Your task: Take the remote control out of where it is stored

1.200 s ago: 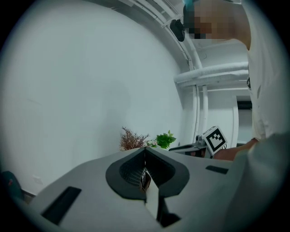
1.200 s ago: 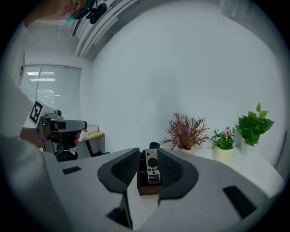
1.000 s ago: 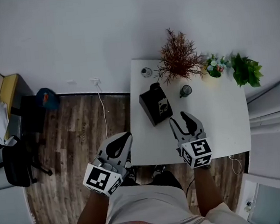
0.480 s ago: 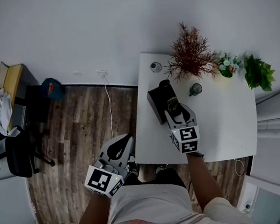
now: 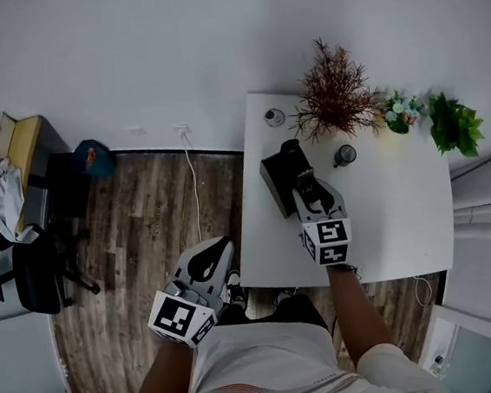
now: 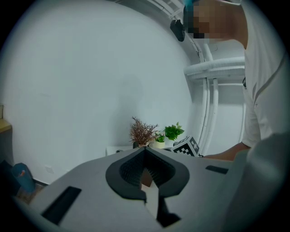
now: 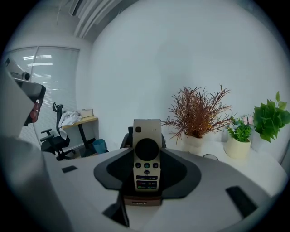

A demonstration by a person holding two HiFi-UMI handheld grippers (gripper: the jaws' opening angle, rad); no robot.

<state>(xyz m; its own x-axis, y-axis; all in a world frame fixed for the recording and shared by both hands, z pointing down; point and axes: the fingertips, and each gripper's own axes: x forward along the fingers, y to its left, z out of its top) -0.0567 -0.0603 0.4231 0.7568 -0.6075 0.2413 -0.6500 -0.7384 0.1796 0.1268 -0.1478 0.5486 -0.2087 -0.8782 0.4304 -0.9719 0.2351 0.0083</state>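
Right gripper (image 5: 314, 200) reaches over the white table (image 5: 388, 220), jaws spread either side of the remote control (image 7: 147, 156). They have just been closing, with no pad visibly pressing it. The remote stands upright in a dark holder (image 5: 276, 184) at 12 o'clock from the gripper (toward the table's 10 o'clock corner). Left gripper (image 5: 212, 247) hangs at 7 o'clock off the table, above wood floor (image 5: 135, 229), jaws together, empty.

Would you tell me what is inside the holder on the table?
A remote stands upright in the holder, buttons showing. Its lower end is sunk inside, hidden by the holder's front wall; whether anything else is inside cannot be seen.
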